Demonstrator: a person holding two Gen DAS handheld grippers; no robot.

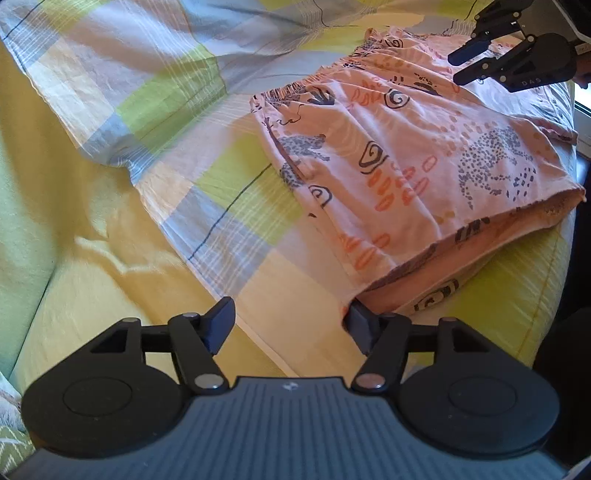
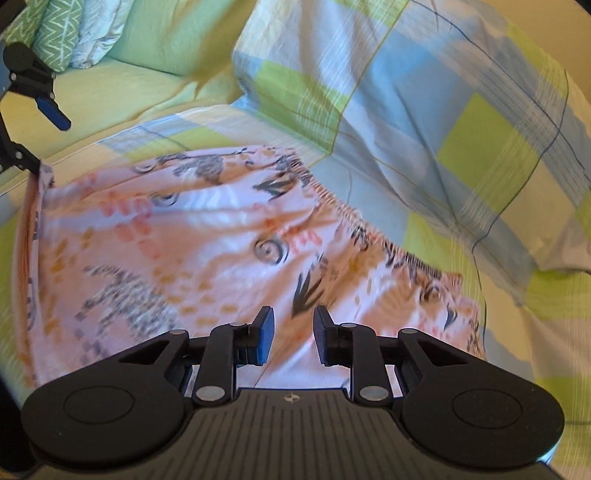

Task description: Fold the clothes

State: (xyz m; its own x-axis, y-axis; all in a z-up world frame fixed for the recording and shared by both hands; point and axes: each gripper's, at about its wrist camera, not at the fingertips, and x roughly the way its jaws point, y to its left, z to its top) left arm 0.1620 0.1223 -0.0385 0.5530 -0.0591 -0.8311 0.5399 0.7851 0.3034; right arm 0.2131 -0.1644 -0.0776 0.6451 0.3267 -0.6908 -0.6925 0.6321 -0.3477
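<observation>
On checked bedding (image 1: 207, 173), soft pink printed shorts (image 1: 406, 155) lie rumpled.

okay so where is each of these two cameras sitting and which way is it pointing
Left wrist: sits on the left gripper, facing along the bed over the pink animal-print cotton shorts; its open fingers frame the shorts' near corner; the right gripper shows top right.
Right wrist: sits on the right gripper, looking across the shorts toward green pillows; left gripper at left edge.
Shared: shorts, checked blue-green duvet, both grippers.
</observation>
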